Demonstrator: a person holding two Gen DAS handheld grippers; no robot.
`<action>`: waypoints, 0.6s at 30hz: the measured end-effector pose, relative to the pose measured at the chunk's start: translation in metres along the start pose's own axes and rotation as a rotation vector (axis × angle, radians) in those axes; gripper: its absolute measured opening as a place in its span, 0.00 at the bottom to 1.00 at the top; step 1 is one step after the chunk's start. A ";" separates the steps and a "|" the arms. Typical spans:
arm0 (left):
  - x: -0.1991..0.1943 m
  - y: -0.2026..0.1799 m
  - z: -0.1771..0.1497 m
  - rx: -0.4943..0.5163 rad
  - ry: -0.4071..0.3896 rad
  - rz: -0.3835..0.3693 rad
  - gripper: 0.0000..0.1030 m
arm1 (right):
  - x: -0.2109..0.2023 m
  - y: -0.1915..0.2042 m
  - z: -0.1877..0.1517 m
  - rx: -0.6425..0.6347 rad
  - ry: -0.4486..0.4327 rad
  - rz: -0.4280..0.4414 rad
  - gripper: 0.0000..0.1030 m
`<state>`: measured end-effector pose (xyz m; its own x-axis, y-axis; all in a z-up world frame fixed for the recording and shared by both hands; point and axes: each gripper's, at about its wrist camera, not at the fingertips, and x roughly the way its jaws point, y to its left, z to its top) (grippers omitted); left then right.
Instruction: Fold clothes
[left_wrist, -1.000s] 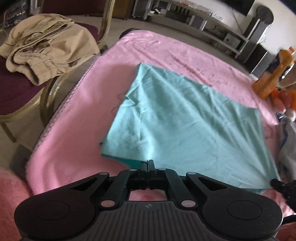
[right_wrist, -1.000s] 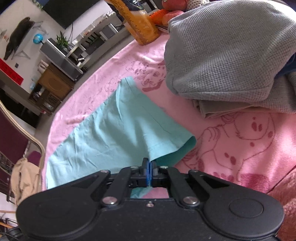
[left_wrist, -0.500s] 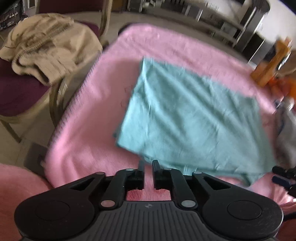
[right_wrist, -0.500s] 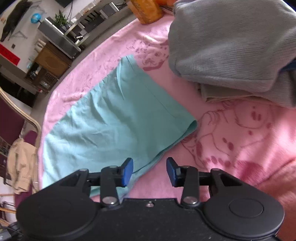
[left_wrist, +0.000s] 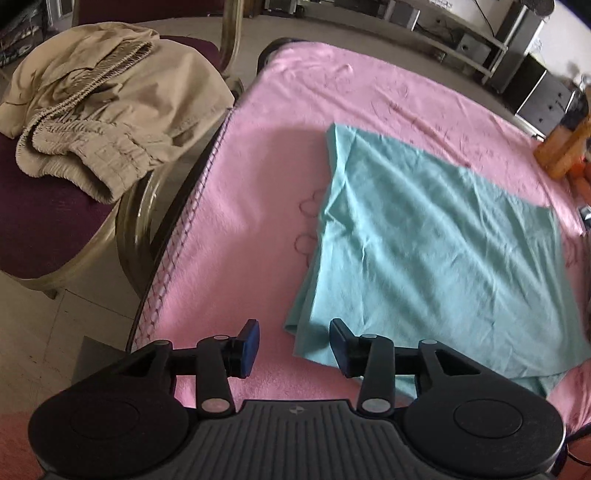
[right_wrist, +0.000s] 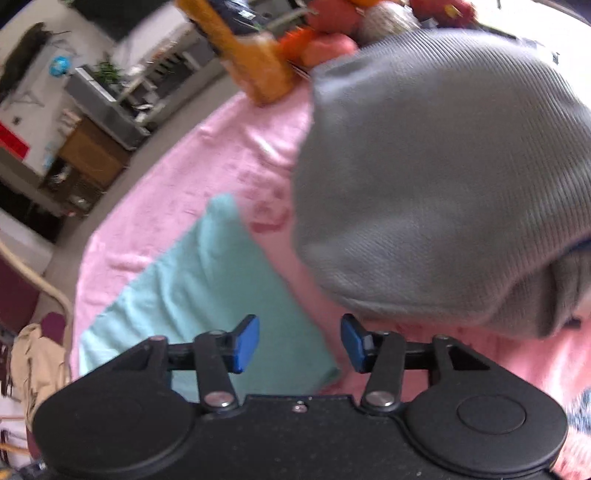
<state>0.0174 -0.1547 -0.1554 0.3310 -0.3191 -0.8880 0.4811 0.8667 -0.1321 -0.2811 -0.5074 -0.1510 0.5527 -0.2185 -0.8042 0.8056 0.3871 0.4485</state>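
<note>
- Now the left gripper hovers with jaws wide and empty; the folded teal garment lies at its 1 o'clock, its near corner between the blue pads.
- Likewise the right gripper is spread wide, gripping nothing, with the teal garment at 11 o'clock.
- Grey folded clothes are piled at 1 o'clock on the pink blanket.
- A chair at the left gripper's 10 o'clock holds beige trousers.

Pink blanket carries teal cloth, grey garment
</note>
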 end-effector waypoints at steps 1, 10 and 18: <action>0.002 -0.002 -0.001 0.009 0.001 0.002 0.40 | 0.002 0.002 -0.002 -0.017 0.004 -0.011 0.42; 0.012 -0.032 -0.006 0.198 -0.032 0.091 0.34 | 0.026 0.024 -0.021 -0.185 0.036 -0.160 0.03; 0.014 -0.035 -0.007 0.236 -0.038 0.135 0.39 | 0.000 0.045 -0.023 -0.273 -0.046 -0.191 0.03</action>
<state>-0.0007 -0.1863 -0.1662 0.4325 -0.2249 -0.8731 0.6050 0.7904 0.0961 -0.2502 -0.4693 -0.1396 0.4118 -0.3483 -0.8421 0.8121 0.5595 0.1658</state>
